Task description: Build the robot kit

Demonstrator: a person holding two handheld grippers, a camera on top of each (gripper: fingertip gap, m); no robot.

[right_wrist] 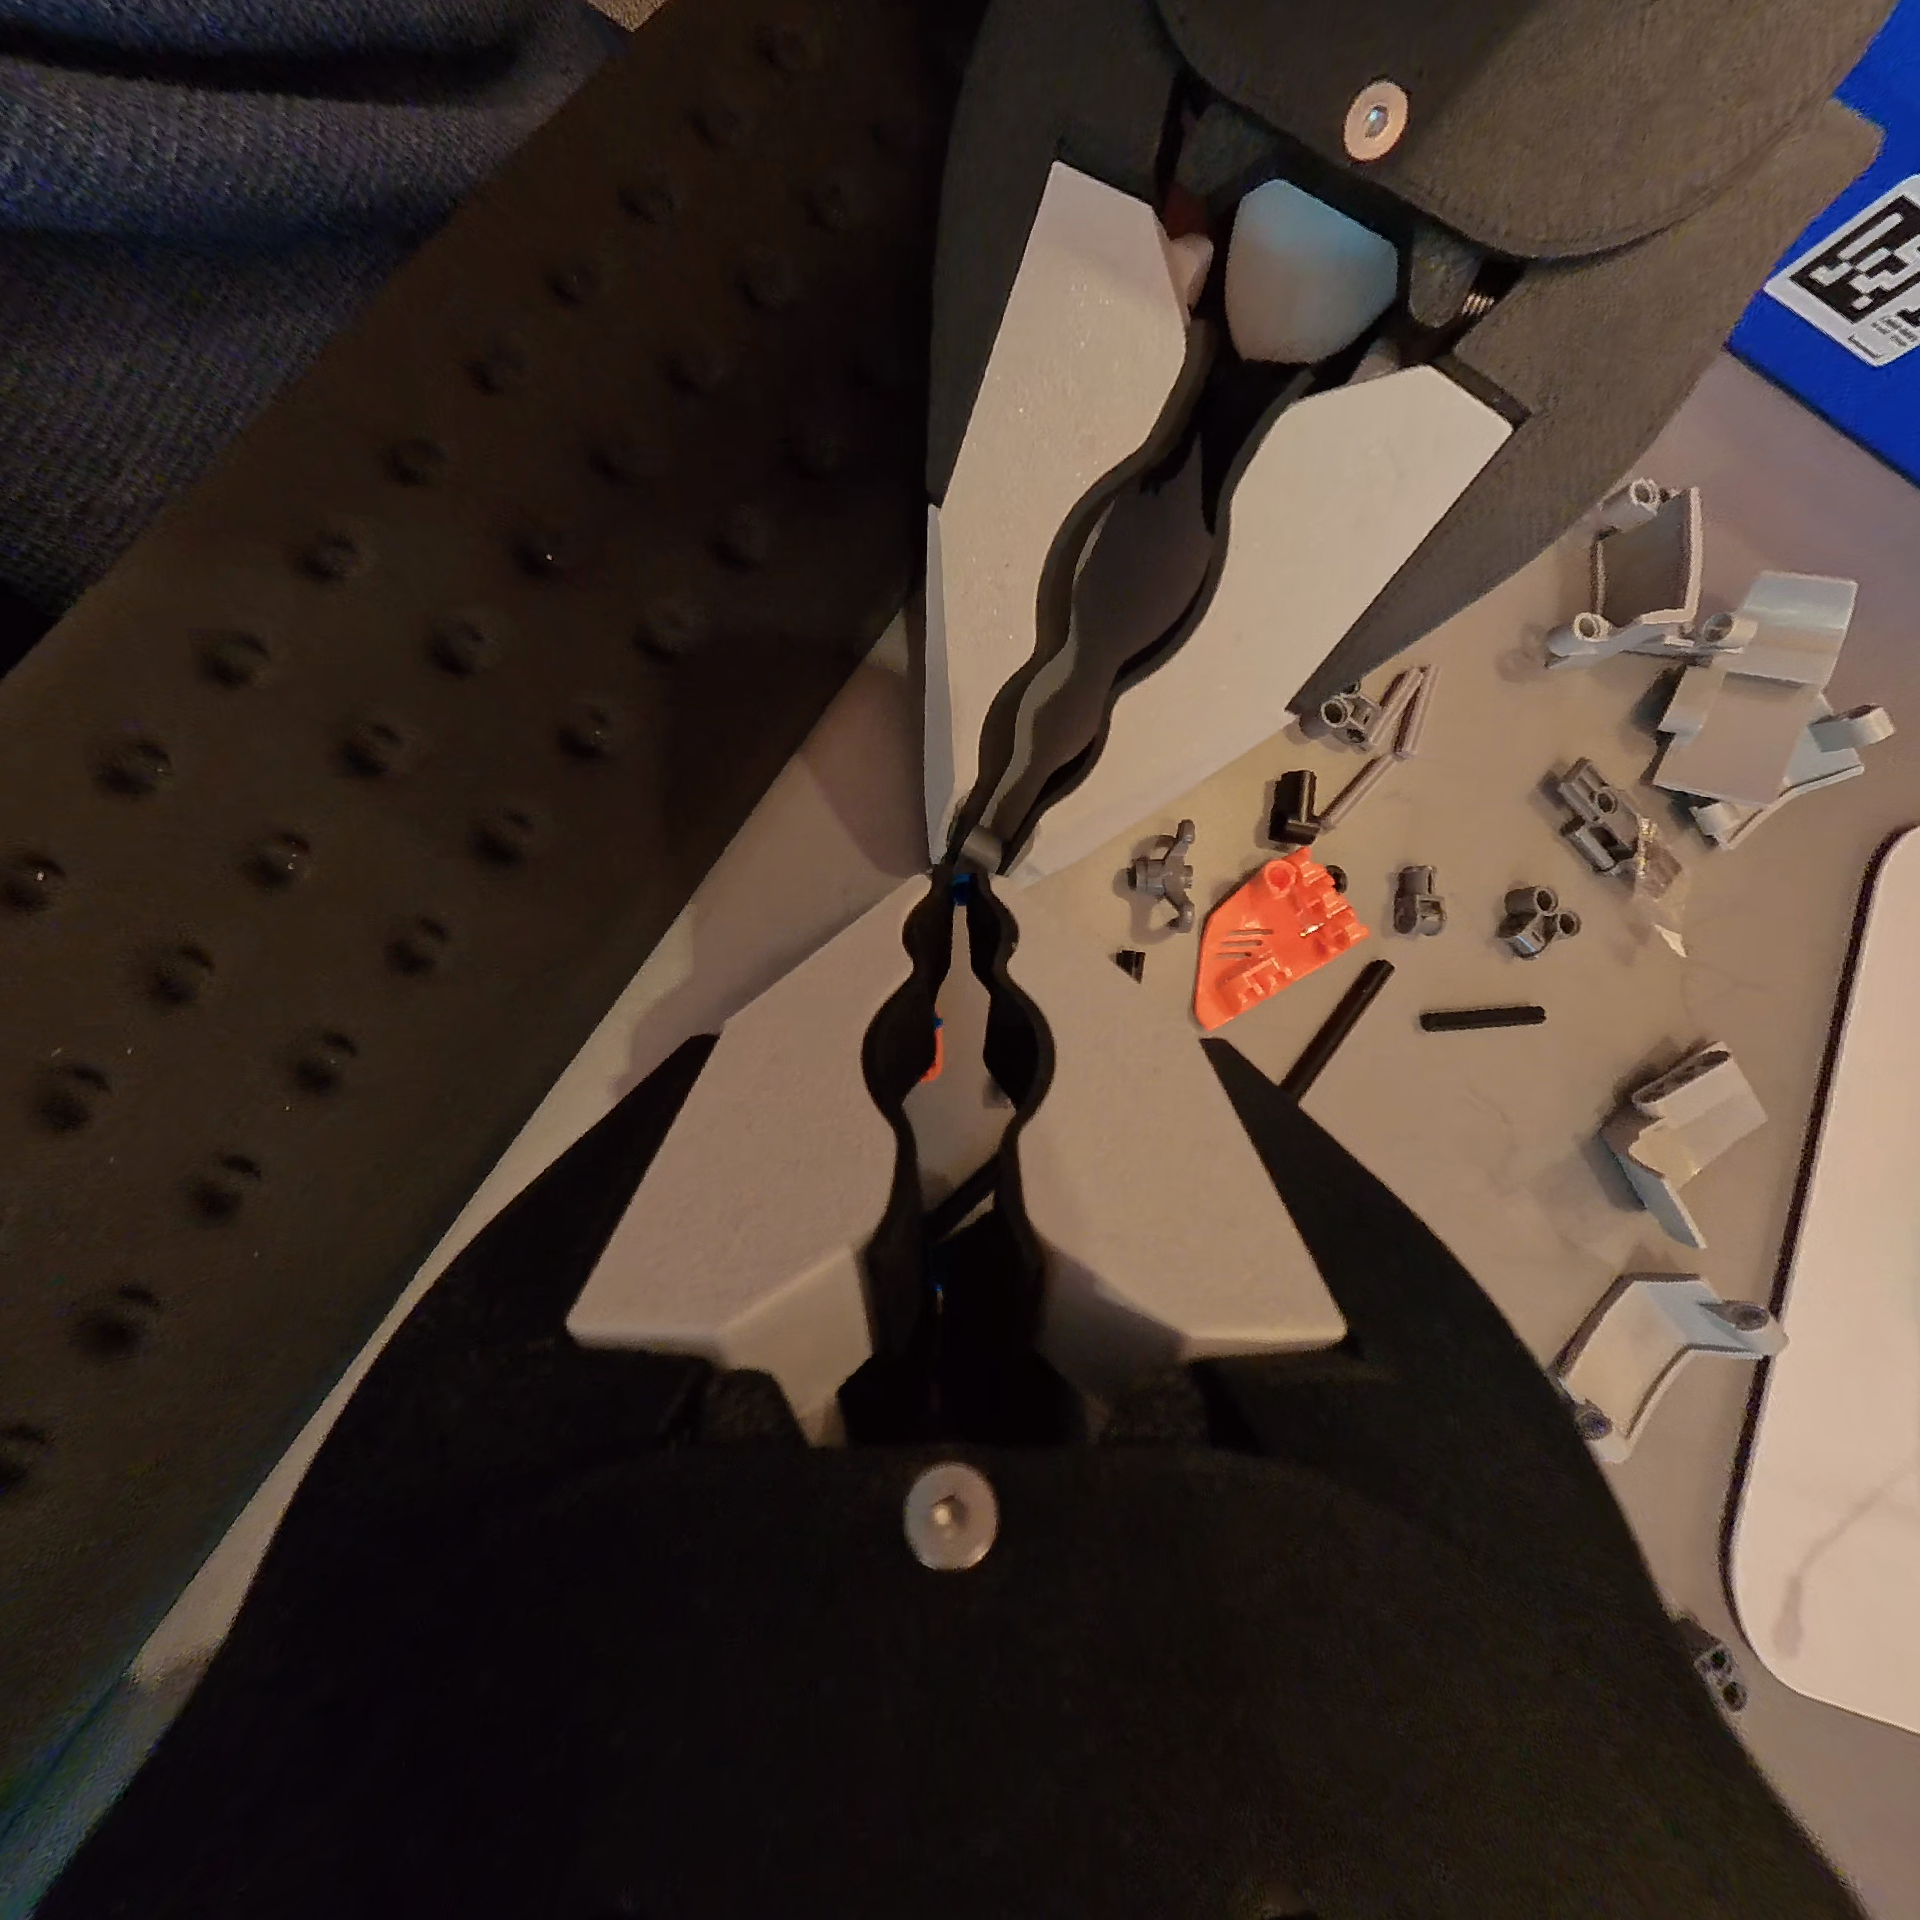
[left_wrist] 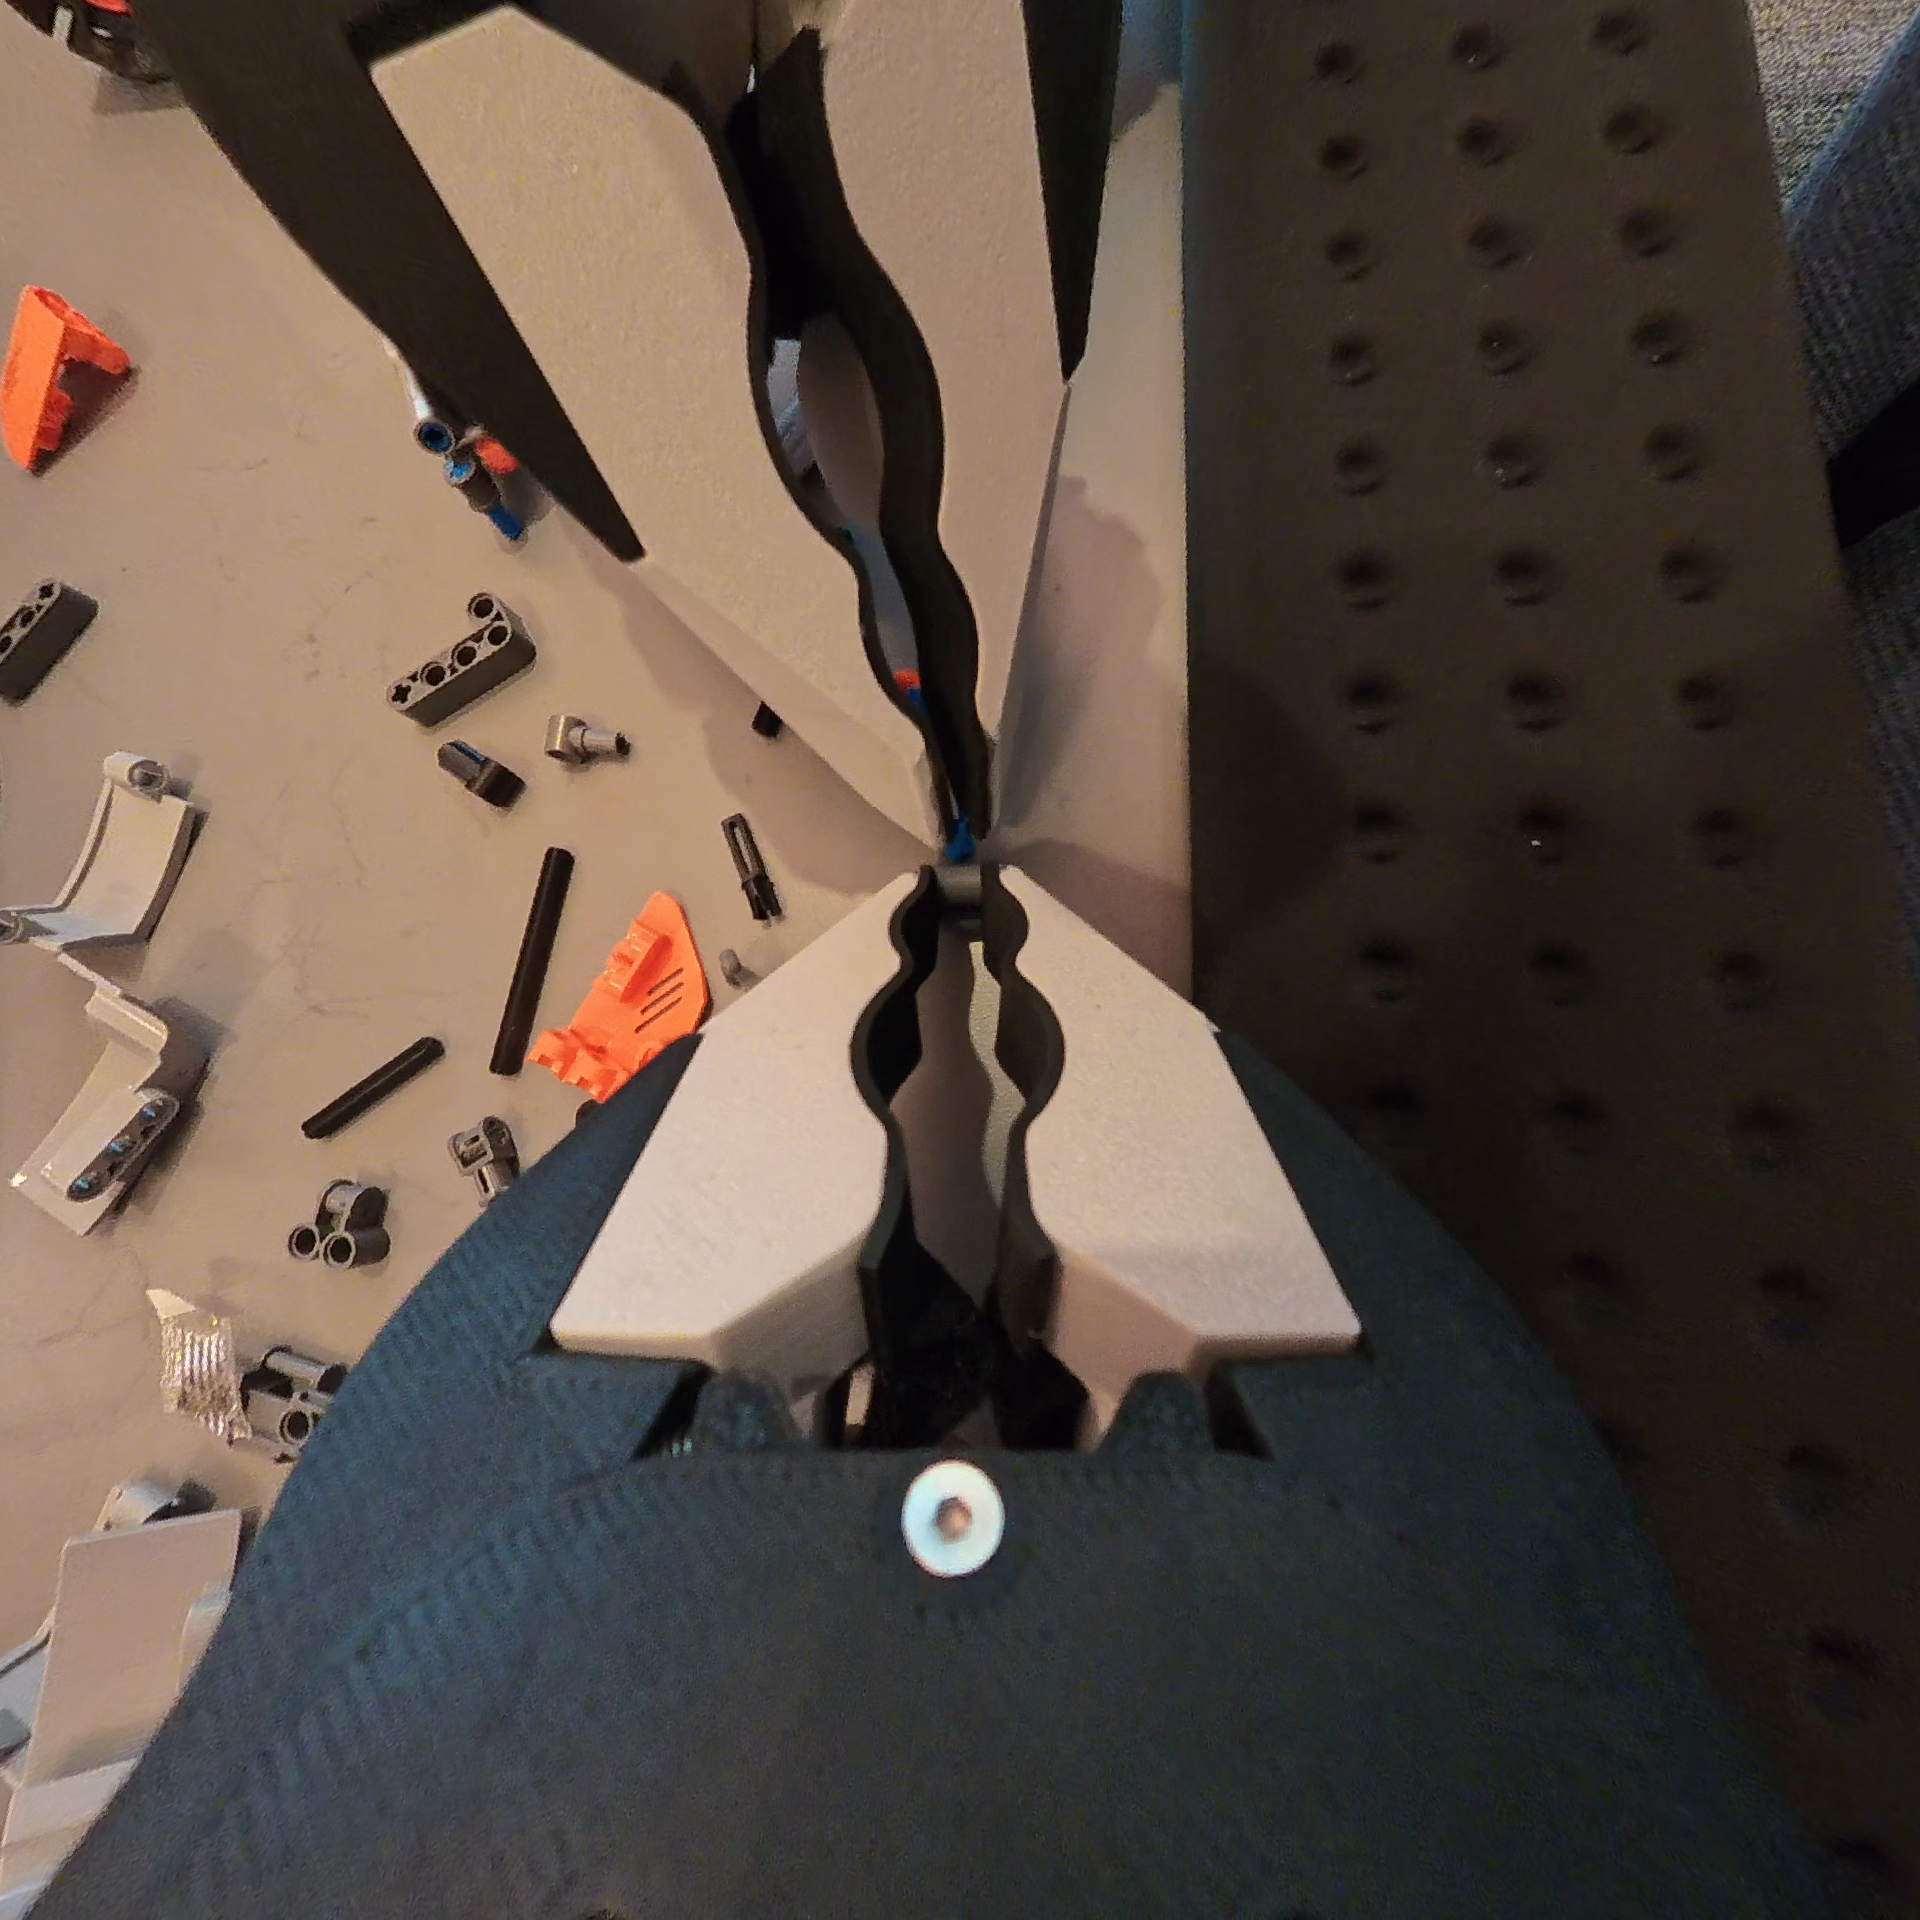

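Just beside the dark perforated panel (left_wrist: 1507, 727), above the grey table (left_wrist: 312, 831), the two grippers are meeting tip to tip. The left gripper (left_wrist: 961, 899) is pinching a small dark grey connector (left_wrist: 961, 896) between its fingertips, jaws clamped on it. The right gripper (right_wrist: 958, 896) is closing on a blue pin (right_wrist: 960, 886) that is touching the connector; a red-and-blue bit is sitting deeper between its fingers. On the table away from the panel, an orange panel piece (left_wrist: 634, 1003) is lying nearest the grippers, with black axles (left_wrist: 532, 958) just beside it, a dark grey beam (left_wrist: 464, 658) farther off, and grey curved panels (left_wrist: 114, 852) lying well apart from the panel.
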